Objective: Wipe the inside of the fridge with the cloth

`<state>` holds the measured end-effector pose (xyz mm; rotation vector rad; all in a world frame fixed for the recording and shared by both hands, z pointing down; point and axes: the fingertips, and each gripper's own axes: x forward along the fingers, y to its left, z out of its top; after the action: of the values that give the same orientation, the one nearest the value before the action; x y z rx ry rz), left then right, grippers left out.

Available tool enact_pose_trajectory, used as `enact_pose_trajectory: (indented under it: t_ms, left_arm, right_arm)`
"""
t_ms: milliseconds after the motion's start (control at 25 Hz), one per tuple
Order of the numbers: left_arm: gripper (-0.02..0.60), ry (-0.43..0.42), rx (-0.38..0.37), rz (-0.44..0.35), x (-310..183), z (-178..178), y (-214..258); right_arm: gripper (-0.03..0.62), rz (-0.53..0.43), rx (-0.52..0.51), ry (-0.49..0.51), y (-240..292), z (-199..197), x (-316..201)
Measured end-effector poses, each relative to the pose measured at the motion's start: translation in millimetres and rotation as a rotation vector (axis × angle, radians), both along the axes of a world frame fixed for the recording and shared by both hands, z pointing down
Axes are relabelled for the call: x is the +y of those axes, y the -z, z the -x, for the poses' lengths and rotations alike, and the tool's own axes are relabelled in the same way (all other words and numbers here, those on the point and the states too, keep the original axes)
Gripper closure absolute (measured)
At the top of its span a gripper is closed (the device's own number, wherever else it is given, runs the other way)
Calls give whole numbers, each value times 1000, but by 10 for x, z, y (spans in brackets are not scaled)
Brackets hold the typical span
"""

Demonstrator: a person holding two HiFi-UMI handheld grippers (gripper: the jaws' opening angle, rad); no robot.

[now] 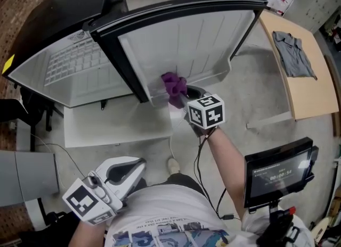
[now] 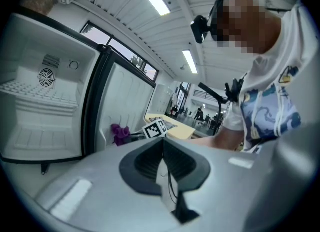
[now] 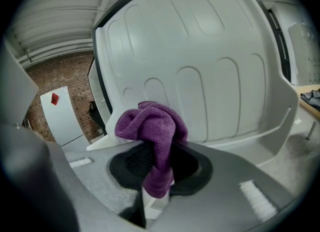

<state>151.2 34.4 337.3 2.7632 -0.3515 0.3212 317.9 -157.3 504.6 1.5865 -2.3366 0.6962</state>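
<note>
The purple cloth (image 3: 151, 126) sits bunched at the fridge door liner (image 1: 197, 43), pinched in the right claw (image 3: 159, 173) with the wad forward, likely for wiping. The left claw (image 2: 164, 161) hangs low by the waist, jaws together and empty, out of the way.

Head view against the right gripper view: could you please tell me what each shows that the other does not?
Only the head view shows the left gripper held low near the person's body, the fridge's shelved compartment, a grey shirt on a table and a screen. Only the right gripper view shows the right gripper with its jaws shut on the cloth, and a brick wall. Both show the purple cloth in front of the door's white inner lining.
</note>
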Motion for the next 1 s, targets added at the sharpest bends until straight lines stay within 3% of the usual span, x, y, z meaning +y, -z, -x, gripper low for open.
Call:
enact_pose_trajectory:
  t_ms: [720,1000]
  left_arm:
    - [575,-63,-1,-2,18,-383,-26]
    - [575,-86,-10,-6,62,-577,19]
  right_arm:
    - [516,7,90,-276,-17,-1495,67]
    - [516,-3,251,-302,37,-1795,147]
